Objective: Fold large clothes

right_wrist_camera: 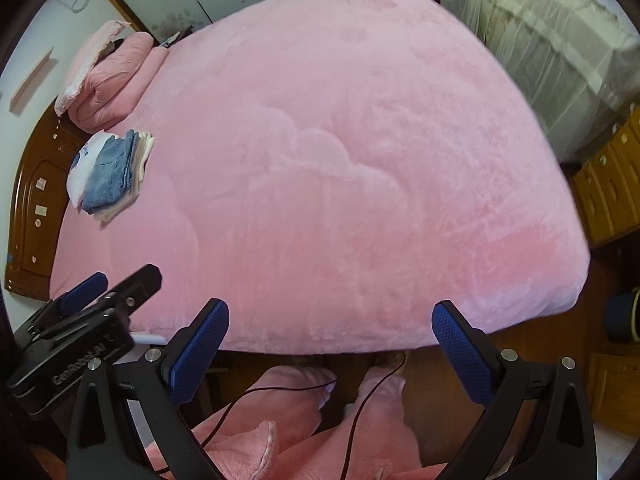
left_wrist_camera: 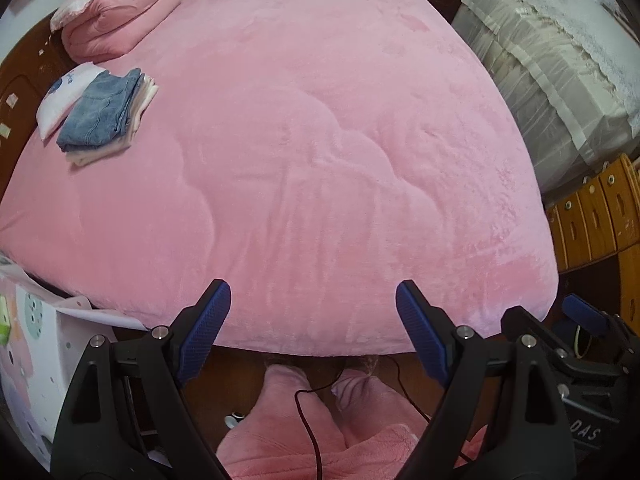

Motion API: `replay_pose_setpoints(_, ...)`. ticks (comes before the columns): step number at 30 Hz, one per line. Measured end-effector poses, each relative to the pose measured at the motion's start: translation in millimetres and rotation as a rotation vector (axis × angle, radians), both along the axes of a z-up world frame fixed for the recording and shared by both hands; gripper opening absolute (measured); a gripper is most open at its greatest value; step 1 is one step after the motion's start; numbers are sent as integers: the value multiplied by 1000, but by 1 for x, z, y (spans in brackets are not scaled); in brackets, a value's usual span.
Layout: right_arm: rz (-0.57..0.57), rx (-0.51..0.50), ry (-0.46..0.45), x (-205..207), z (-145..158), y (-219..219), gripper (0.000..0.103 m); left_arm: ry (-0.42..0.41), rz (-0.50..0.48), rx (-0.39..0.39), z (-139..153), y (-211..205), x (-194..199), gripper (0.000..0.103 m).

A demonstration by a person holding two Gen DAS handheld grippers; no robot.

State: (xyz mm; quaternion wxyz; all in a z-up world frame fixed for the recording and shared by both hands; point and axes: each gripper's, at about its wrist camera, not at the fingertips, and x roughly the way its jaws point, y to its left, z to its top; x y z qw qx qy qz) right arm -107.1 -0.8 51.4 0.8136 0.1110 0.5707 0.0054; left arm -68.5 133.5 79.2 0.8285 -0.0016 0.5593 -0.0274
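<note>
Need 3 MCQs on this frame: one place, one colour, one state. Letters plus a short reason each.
1. Where is the stack of folded clothes on the bed?
A. at the near edge, between the grippers
B. far left, near the wooden headboard
C. at the bed's right edge

2. What colour is the top item of that stack, the folded jeans?
A. blue denim
B. black
C. green

3. What state is the left gripper in?
A. shut on a garment
B. shut on nothing
C. open, nothing between its fingers

Key: 1 B, the stack lies beside the headboard, below the folded pink quilt. 2 A, denim shows on top. 3 C, the blue pads stand wide apart over the bed edge.
</note>
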Motion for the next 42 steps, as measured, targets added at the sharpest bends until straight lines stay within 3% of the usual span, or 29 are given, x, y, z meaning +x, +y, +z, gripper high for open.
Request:
replay_pose_setpoints(8,34,-105,-65,-20,30,26,102,-84,61,-16,22,21,-12,86)
replay_pose_setpoints(15,30,-98,-85,-26,41,36,102,-96,93,-18,29,36,-12,102)
replay_pose_setpoints(25,45,-120,-167,-28,66,40,102,-108,116,-18,35,45,-10,102)
replay_pose_setpoints(42,64,-160,-176,-23,77,45,102,-123,98,-24,32,32,-6,102)
